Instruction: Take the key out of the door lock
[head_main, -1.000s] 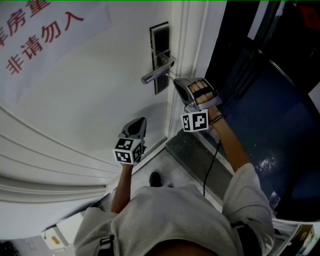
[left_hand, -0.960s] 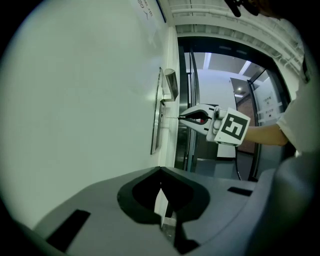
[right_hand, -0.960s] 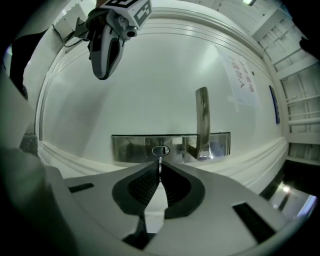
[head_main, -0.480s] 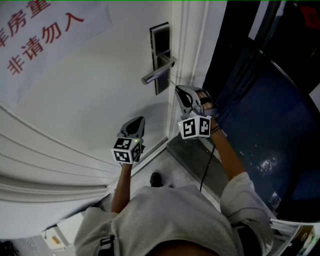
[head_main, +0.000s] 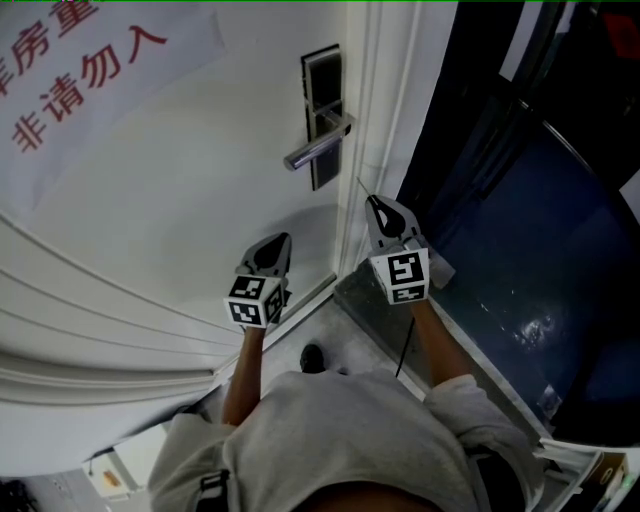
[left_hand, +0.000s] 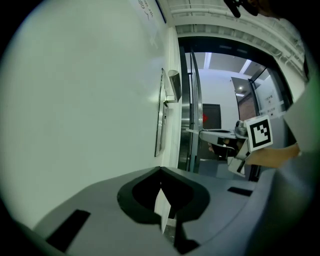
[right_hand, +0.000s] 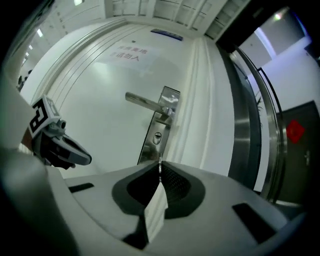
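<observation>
**Key out of the lock, pinched in the right jaws**

One white door (head_main: 180, 190) fills the left side and carries one paper sign (head_main: 90, 60) with red characters. Past its frame, the room on the right has a dark, glossy blue floor (head_main: 540, 270). Below the person there is grey floor.

The door has one steel lock plate (head_main: 322, 70) with one lever handle (head_main: 315, 148) and one keyhole (right_hand: 158, 138) under it.

Two grippers are held up. The left gripper (head_main: 281, 240) is near the door face, its jaws pressed together on nothing. The right gripper (head_main: 373, 202) is by the door edge, its jaws pinching the one key (right_hand: 159, 167). The thin blade points toward the lock plate, apart from the keyhole.
</observation>
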